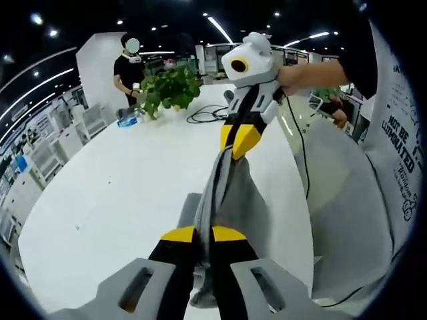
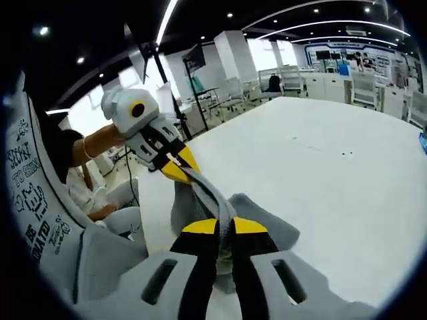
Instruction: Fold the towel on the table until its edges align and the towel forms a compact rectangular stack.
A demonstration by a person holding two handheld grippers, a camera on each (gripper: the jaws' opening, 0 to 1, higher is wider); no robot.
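Towel (image 1: 230,193) stretched above table (image 1: 120,193), pinched by left gripper (image 1: 203,235) and right gripper (image 2: 225,227)

Black fingers (image 1: 179,267) with yellow tips, grey housings, white shirt (image 1: 400,147) with black lettering

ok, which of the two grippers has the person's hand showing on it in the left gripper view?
The right gripper, reaching in at top centre: a hand grips its white body. Both grippers' jaws are shut on the grey towel.

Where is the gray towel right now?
The gray towel hangs stretched between the left tool and the right tool, both shut on it, its lower part on the white table.
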